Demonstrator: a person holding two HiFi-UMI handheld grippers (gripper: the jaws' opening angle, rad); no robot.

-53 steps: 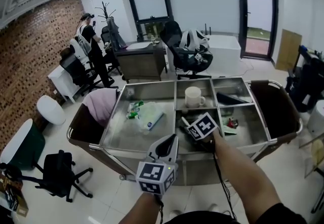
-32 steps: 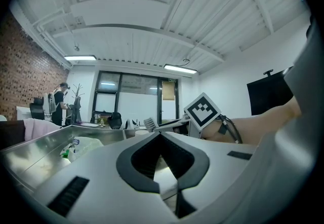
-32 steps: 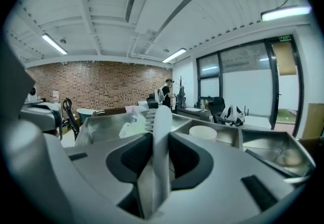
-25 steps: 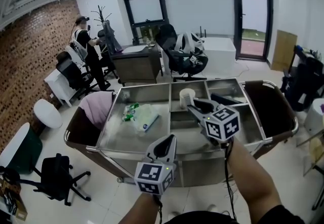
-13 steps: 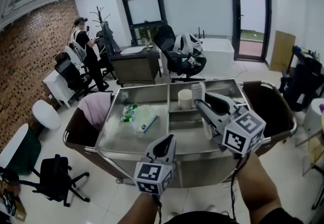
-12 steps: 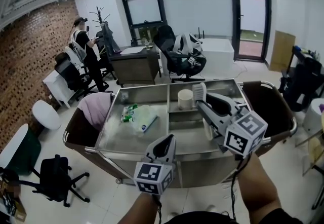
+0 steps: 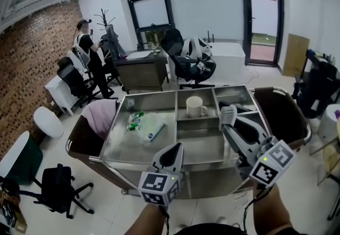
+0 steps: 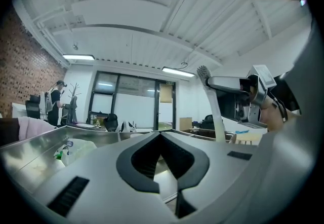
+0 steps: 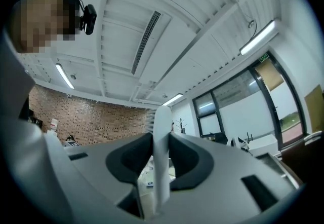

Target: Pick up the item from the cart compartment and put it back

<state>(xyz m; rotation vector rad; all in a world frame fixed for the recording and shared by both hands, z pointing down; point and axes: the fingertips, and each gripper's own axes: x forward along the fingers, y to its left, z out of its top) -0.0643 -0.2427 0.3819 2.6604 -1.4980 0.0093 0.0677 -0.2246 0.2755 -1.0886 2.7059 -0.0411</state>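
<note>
We record the right tool clamped on the brush, upright above the cart, left tool closed and empty; pick-up looks done, and the next move calls for lowering it into a compartment.

Both tools are pale grey plastic shells, left tool and right tool, with black ribbed pads inside. Each carries a white cube of black square markers with a tiny green light. A thin black cable runs off the right one. The person's wearing a black top.
</note>
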